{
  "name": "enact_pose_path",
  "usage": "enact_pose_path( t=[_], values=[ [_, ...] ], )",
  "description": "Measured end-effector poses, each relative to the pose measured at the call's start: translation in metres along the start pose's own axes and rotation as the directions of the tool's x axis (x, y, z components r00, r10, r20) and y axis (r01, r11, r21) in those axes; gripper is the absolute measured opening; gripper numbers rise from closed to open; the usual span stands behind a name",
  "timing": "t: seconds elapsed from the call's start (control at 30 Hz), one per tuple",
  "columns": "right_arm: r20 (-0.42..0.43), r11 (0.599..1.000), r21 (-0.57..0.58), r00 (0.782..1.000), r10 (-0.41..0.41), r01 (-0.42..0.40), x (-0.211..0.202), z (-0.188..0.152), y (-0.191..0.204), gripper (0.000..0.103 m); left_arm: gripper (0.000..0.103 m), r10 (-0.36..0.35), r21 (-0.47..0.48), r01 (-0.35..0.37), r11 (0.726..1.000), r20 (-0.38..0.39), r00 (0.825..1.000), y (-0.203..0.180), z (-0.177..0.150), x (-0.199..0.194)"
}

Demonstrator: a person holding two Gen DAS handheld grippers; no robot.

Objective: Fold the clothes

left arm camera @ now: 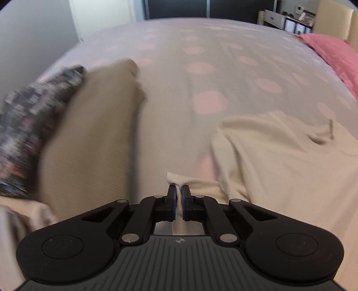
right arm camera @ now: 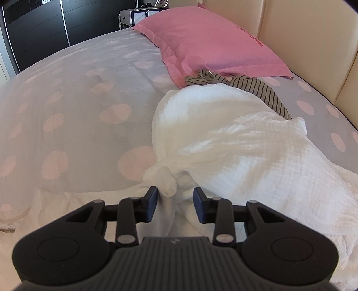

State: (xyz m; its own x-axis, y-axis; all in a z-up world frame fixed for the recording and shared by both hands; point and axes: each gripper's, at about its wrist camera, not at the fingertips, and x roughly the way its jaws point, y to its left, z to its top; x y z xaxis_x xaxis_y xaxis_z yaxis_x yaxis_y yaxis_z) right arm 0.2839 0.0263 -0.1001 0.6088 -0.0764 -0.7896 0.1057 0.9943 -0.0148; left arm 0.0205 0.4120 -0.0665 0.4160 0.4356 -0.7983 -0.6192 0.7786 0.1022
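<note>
No legible text or labels anywhere.

Home bedroom. Wide bed [right arm camera: 73, 94] w/ pale lilac cover dotted w/ pink circles, filling both views. Pink pillow [right arm camera: 208, 42] at the head, up against a padded cream headboard [right arm camera: 297, 40]. Dark glossy wardrobe doors [right arm camera: 40, 24] w/ thin light strips past the far edge of the bed. Small white drawer unit [left arm camera: 282, 19] w/ clutter on top in the far corner, nr the pillow. Laundry strewn on the cover: cream garment [left arm camera: 279, 161], white crinkled cloth [right arm camera: 235, 143], striped top [right arm camera: 252, 87] by the pillow, beige piece [left arm camera: 89, 138], dark patterned fabric [left arm camera: 31, 120]. Plain pale wall [left arm camera: 33, 29] at left. Soft daylight, domestic clutter, no work gear.
</note>
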Motion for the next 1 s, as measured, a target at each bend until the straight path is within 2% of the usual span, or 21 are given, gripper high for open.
enact_pose_path(
  t=[0.07,0.13,0.2,0.3,0.33,0.4,0.47,0.63,0.73,0.87,1.0],
  values=[
    [0.004,1.000,-0.005,1.000,0.000,0.000,-0.002,0.000,-0.002,0.038,0.002,0.065,-0.059,-0.063,0.996,0.039,0.997,0.025,0.008,-0.011],
    [0.003,1.000,-0.005,1.000,0.004,-0.004,-0.003,0.000,-0.003,0.038,0.002,0.061,-0.096,-0.056,0.994,0.050,0.997,0.046,0.013,-0.020],
    [-0.003,1.000,-0.013,1.000,0.011,-0.011,-0.006,-0.001,-0.003,0.038,0.003,0.054,-0.093,-0.048,0.994,0.058,0.997,0.053,0.014,-0.026],
    [-0.022,0.998,-0.046,0.999,0.031,-0.032,-0.012,-0.005,-0.001,0.039,0.006,0.041,-0.086,-0.037,0.996,0.048,0.998,0.051,0.014,-0.032],
    [-0.033,0.997,-0.065,0.999,0.041,-0.043,-0.015,-0.008,0.000,0.039,0.008,0.037,-0.083,-0.033,0.996,0.044,0.998,0.051,0.014,-0.034],
    [-0.064,0.991,-0.110,0.996,0.064,-0.071,-0.022,-0.015,0.002,0.039,0.025,0.051,-0.072,-0.047,0.996,0.043,0.998,0.048,0.012,-0.040],
    [-0.103,0.982,-0.159,0.991,0.081,-0.097,-0.029,-0.025,0.004,0.039,0.027,0.060,-0.049,-0.057,0.997,0.059,0.996,0.044,0.008,-0.049],
    [-0.230,0.945,-0.282,0.968,0.100,-0.164,-0.049,-0.062,0.006,0.039,0.027,0.016,0.015,-0.016,1.000,0.009,1.000,0.031,-0.012,-0.069],
    [-0.293,0.922,-0.328,0.950,0.106,-0.204,-0.064,-0.088,0.002,0.039,0.027,-0.016,0.080,0.017,0.997,-0.020,1.000,0.011,-0.026,-0.083],
    [-0.351,0.888,-0.369,0.926,0.140,-0.274,-0.086,-0.126,-0.013,0.039,0.027,-0.078,0.138,0.084,0.987,-0.044,0.996,-0.018,-0.046,-0.105],
    [-0.398,0.854,-0.405,0.904,0.155,-0.325,-0.109,-0.171,-0.037,0.038,0.027,-0.136,0.184,0.147,0.972,-0.074,0.988,-0.045,-0.081,-0.125]
  ],
)
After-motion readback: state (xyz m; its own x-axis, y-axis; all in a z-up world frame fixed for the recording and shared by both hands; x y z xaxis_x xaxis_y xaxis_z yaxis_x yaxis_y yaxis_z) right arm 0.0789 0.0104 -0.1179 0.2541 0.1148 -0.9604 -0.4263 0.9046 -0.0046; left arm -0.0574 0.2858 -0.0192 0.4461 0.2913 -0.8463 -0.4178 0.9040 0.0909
